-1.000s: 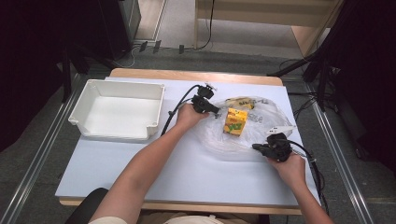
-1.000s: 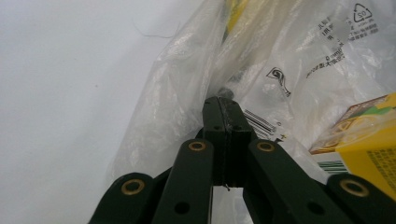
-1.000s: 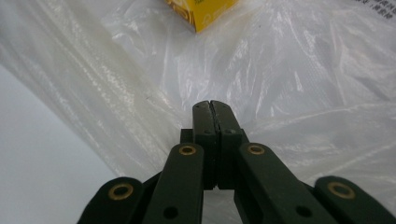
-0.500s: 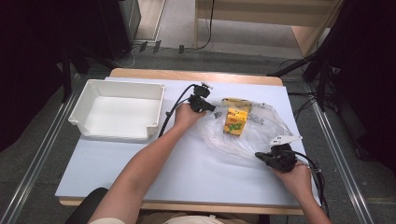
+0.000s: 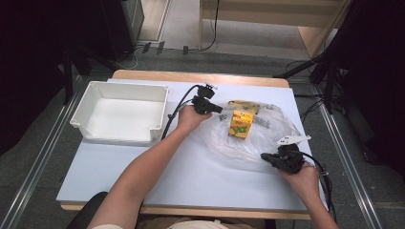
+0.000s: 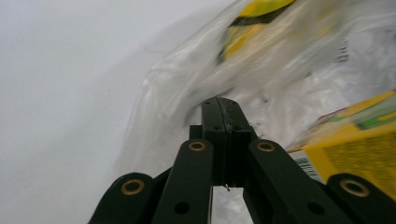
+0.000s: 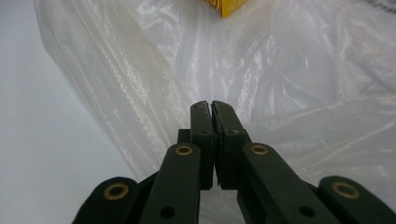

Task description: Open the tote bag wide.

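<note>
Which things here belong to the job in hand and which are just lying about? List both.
In the job:
- clear plastic bag
- yellow carton inside it
- left gripper, shut on the bag's edge
- right gripper, shut at the bag's near edge

Lying about:
- white bin, empty
- cables on the floor

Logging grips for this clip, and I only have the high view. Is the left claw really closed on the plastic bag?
Observer: Yes. The left gripper view has the left claw fully shut, with the edge of the bag pinched at its tips.
Reviewer: And the right one?
Observer: The right claw is shut too, its tips nipping the bag's crinkled film.
Reviewer: Is the carton caught as well?
Observer: No. The yellow carton sits behind the film beside the left claw, not between its tips.
</note>
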